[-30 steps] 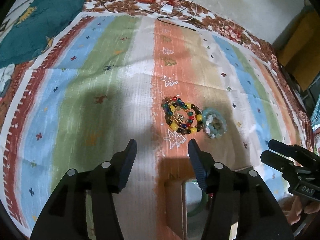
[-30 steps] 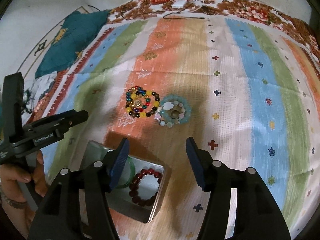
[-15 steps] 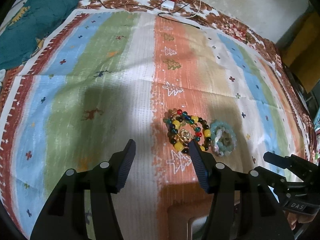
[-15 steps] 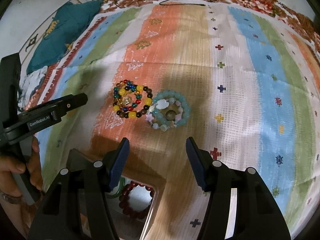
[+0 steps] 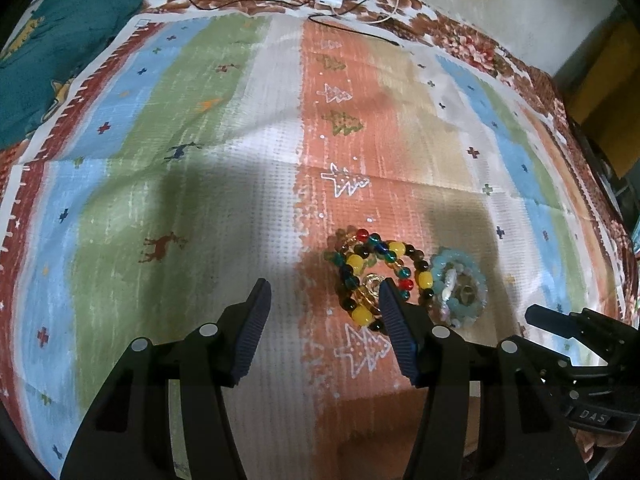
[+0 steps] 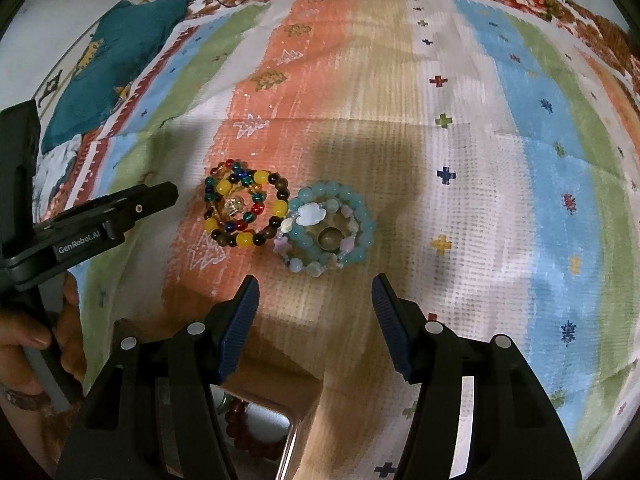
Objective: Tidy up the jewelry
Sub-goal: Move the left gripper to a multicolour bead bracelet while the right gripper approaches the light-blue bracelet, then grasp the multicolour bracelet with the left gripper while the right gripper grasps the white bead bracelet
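Two bracelets touch: multicoloured bracelet left of pale blue bracelet; nearer, a tin, perhaps metal; both grippers' jaws gape, empty.

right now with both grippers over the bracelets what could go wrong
The multicolour bracelets and the pale blue bracelets lie touching, so closing on one may drag the other. Each is a loose pile, so a strand could slip out. The left gripper and right gripper, both open, could collide.
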The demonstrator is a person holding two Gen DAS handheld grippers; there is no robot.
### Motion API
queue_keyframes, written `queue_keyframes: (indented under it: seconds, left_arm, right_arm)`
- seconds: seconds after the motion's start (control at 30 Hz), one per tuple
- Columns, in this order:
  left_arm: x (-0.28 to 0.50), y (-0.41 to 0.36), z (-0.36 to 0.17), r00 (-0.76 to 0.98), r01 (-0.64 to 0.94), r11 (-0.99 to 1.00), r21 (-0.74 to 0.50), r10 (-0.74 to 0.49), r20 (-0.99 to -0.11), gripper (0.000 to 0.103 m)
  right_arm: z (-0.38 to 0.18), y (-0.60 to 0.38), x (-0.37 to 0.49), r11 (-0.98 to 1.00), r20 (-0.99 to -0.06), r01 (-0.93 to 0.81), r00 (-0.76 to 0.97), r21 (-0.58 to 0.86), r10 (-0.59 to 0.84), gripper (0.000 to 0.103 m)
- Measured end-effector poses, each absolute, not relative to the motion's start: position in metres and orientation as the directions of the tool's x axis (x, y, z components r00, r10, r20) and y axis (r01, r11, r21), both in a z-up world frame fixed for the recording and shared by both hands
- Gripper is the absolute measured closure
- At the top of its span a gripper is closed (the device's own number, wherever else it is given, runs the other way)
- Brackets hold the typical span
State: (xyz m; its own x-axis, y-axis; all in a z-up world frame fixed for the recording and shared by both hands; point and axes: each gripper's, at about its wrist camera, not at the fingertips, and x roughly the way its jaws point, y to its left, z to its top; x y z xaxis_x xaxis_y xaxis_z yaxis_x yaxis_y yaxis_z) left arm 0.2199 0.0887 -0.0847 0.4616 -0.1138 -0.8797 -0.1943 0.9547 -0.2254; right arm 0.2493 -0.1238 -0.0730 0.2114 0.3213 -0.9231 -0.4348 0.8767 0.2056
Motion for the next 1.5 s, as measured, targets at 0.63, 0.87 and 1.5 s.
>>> queue_keyframes:
  seconds: [0.63,0.87,1.5]
  left_arm:
    - [0.244,0.087,-0.104,0.429,-0.177,0.959,-0.221,-0.126,-0.894,0.049]
    - [0.252,0.086,-0.113,0.409,-0.171,0.961,-0.22,-0.133,-0.903,0.064]
    - [0.255,0.08,-0.106,0.416,-0.1,0.965,-0.242,-0.181,-0.891,0.094]
  right_arm:
    - [-0.097,-0.119,0.27,0.887,-0.938,-0.413,0.175,0.207,0.3,0.051]
    - [-0.107,-0.119,0.278,0.889,-0.944,-0.407,0.149,0.212,0.293,0.064]
    - [-0.107,-0.116,0.277,0.878,-0.948,-0.44,0.152,0.19,0.281,0.091]
